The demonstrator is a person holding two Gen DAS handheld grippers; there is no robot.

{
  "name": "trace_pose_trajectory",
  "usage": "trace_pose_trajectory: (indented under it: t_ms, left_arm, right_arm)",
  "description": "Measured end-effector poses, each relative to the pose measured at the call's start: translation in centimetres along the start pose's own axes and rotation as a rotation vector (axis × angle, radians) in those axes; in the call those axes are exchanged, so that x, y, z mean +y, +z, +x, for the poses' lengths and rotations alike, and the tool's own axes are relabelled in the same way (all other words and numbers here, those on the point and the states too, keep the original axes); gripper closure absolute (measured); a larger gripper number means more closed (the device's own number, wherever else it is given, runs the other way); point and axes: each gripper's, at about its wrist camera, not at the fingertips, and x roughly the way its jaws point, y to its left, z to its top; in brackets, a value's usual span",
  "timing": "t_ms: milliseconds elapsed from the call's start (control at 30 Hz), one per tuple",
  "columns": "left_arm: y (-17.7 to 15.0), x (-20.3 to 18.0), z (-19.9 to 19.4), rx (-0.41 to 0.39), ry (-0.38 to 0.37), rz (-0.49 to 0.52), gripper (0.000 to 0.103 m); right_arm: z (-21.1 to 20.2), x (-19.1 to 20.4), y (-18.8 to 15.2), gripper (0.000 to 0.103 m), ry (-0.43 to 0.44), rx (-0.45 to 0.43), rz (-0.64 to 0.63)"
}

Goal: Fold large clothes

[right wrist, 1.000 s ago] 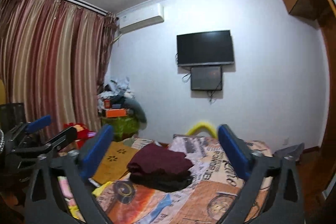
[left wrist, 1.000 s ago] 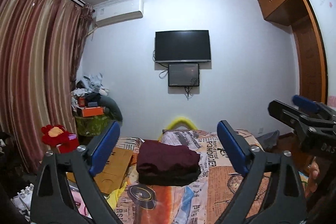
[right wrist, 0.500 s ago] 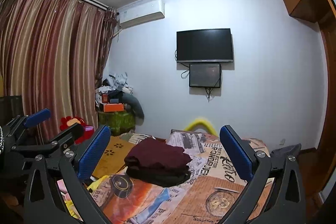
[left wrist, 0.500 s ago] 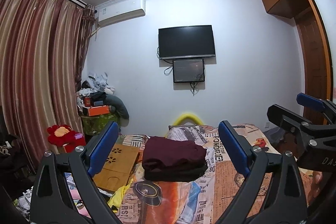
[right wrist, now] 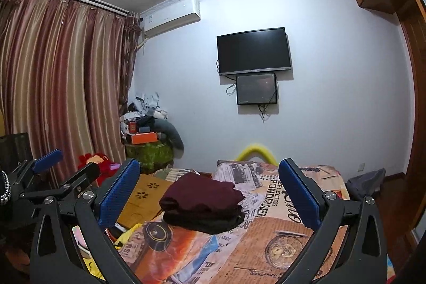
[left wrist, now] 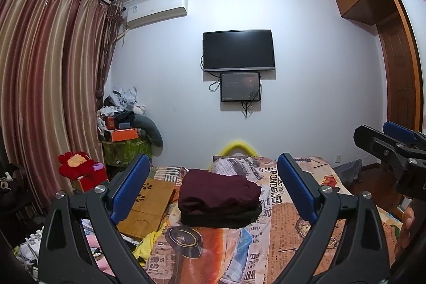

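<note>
Maroon cloth sits folded at the centre of both views: the maroon garment [left wrist: 219, 186] lies on top of a folded black garment [left wrist: 221, 217], and the pair rests on the bed cover [left wrist: 279, 236], which is printed with newsprint and orange pictures.

You hold the left gripper [left wrist: 213, 188] level and raised above the near part of the bed, aimed along it at the far wall. Its blue fingers [left wrist: 130, 188] stand wide apart with nothing between them, and the stack appears in the gap, well beyond the tips.

You hold the right gripper [right wrist: 210, 193] in much the same pose, level and off the cloth, its blue fingers [right wrist: 298, 193] spread wide and empty. In the left wrist view it pokes in at the right edge of the frame [left wrist: 388, 148]; in the right wrist view the left gripper shows at the left edge [right wrist: 61, 172]. The two tools are side by side and apart.

A wooden tray [left wrist: 149, 204] lies just left of the stack. On the far wall a television [left wrist: 238, 49] hangs in the upper centre, striped curtains [left wrist: 48, 76] fill the left side, and a red plush toy [left wrist: 76, 167] sits at lower left.
</note>
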Motion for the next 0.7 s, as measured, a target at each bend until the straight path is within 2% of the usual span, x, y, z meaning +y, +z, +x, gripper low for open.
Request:
trace_pose_trajectory:
  t_ms: [700]
  left_arm:
    - [-0.35, 0.45, 0.41, 0.008, 0.000, -0.018, 0.004]
  right_arm:
    - [0.30, -0.10, -0.11, 0.000, 0.008, 0.037, 0.022]
